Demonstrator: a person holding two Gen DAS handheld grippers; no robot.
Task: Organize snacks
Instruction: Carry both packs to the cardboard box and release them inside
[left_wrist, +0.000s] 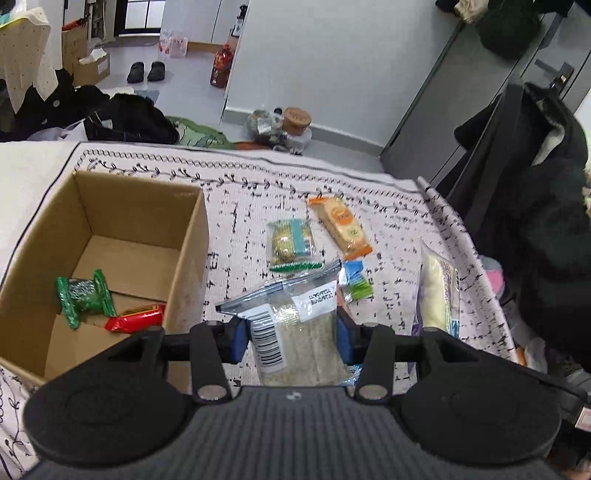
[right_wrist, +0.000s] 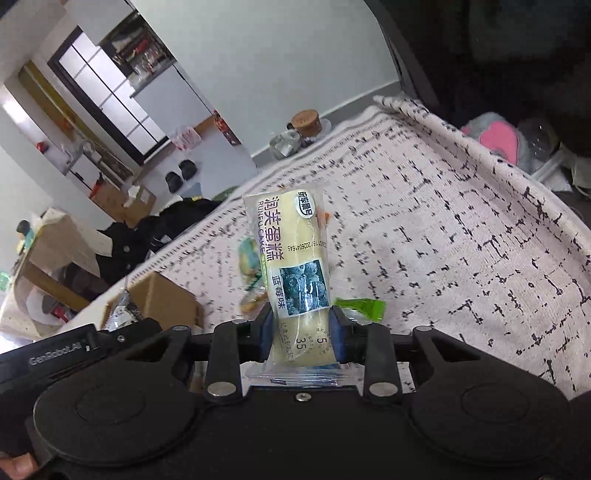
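- Cardboard is the landmark: the open box (left_wrist: 110, 258) sits at the left on the patterned cloth (left_wrist: 240, 206), with a green-wrapped snack (left_wrist: 83, 297) and a red-wrapped snack (left_wrist: 135, 319) already on its floor; every place below is given from this box.
- Just right of the box's near corner, the left gripper (left_wrist: 291, 336) is clenched on a clear bag of pale wafers (left_wrist: 295, 325); the blue pads press its two sides, and the bag's long axis runs straight ahead along the fingers; the box opening lies to the left of these tongs, so I judge this hand the nearer one for a drop.
- Further right of the box, loose on the cloth: a green-and-blue packet (left_wrist: 291, 243), an orange-ended packet (left_wrist: 341, 227), and a small blue-and-green packet (left_wrist: 354, 282) partly hidden behind the held bag.
- Farthest right of the box, the right gripper (right_wrist: 301, 334) is clamped on the blueberry cake roll (right_wrist: 291, 266), gripped near its lower end, its long axis pointing ahead and up; the box lies well to the left of it, past the other gripper.
- Hard to make out: the box's near wall is cut off by the left gripper's body; in the right wrist view the packets behind the roll are blurred.
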